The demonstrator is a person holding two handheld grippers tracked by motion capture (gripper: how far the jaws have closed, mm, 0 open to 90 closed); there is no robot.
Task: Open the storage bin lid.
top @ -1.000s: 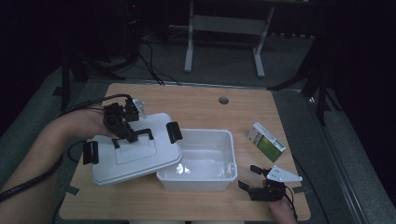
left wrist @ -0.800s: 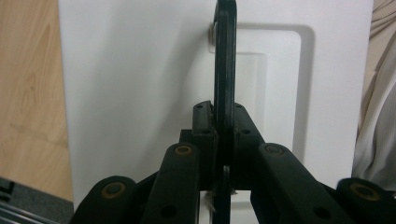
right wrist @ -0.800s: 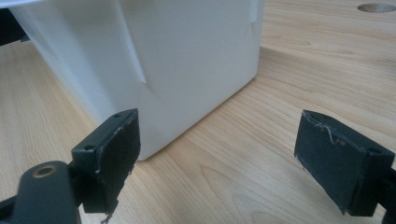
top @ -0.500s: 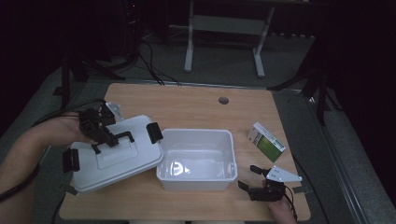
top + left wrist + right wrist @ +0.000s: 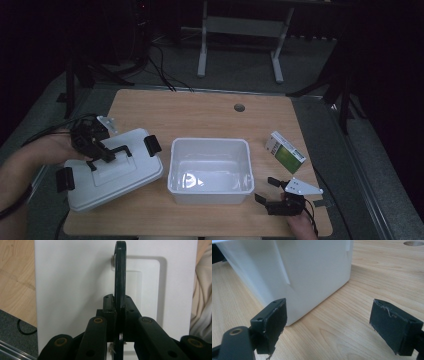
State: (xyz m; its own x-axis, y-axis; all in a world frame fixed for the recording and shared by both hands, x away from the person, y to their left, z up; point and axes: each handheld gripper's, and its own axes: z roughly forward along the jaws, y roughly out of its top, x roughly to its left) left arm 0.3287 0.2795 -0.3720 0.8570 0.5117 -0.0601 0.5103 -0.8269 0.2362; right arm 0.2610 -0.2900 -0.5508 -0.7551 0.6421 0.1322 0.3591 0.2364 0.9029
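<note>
High view: the left gripper pinches the black handle of the white lid, which lies tilted at the table's near-left corner, overhanging the edge; it could tip off. The bin stands just right.

Left gripper view: jaws pressed on the handle.

Right gripper view: the right gripper is spread, with the bin's wall close and bare wood to the right.

Wooden table — white bin, green carton.
</note>
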